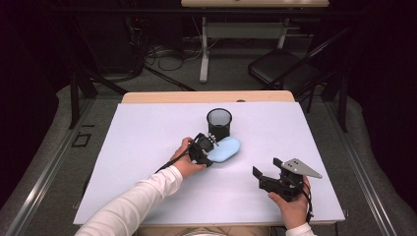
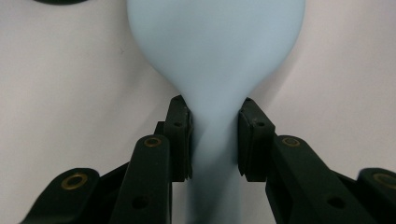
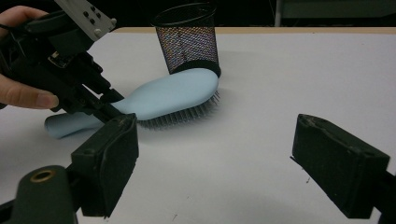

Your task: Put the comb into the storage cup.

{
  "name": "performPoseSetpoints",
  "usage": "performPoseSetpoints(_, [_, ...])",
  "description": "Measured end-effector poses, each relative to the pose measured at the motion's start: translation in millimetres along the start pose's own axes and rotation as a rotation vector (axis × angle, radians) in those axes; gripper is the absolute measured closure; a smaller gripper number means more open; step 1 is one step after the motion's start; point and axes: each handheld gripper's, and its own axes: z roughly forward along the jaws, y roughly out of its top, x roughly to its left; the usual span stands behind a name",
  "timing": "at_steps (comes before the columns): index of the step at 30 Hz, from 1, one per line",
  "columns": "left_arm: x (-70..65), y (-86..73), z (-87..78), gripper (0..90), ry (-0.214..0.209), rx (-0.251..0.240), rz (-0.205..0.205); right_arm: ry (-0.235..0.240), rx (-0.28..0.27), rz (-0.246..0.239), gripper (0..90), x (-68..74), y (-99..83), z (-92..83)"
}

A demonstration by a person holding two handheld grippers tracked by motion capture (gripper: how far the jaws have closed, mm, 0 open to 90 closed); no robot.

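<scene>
A light-blue hairbrush (image 1: 226, 149) lies bristles down on the white table (image 1: 147, 132), and its head touches the foot of a black mesh cup (image 1: 219, 123). My left gripper (image 1: 210, 146) is shut on the narrow neck of the brush handle. In the left gripper view both pads press the neck of the hairbrush (image 2: 215, 46), with my left gripper (image 2: 214, 114) coming from the handle side. The right gripper view shows the hairbrush (image 3: 173, 93), the mesh cup (image 3: 189, 39) and the left gripper (image 3: 105, 100). My right gripper (image 1: 265, 168) stands open near the front right, and nothing is between the jaws of my right gripper (image 3: 224, 163).
The table's front edge runs just behind both hands. Beyond the far edge the floor holds a black chair (image 1: 280, 66), cables and the legs of another table (image 1: 204, 49). Dark space lies to either side.
</scene>
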Motion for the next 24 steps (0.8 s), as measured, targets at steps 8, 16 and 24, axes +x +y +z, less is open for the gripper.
performPoseSetpoints(8, [0.2,0.0,0.0,69.7,-0.001,0.001,0.000,-0.001,0.005,-0.001,14.3,-0.2,0.2,-0.5])
performPoseSetpoints(16, [-0.7,-0.6,-0.3,69.7,0.003,-0.001,-0.004,-0.002,0.004,-0.003,14.3,0.2,0.2,-0.2])
performPoseSetpoints(24, [-0.7,-1.3,-0.4,69.8,0.007,-0.009,-0.002,-0.002,0.005,-0.002,14.3,0.1,0.3,-0.7])
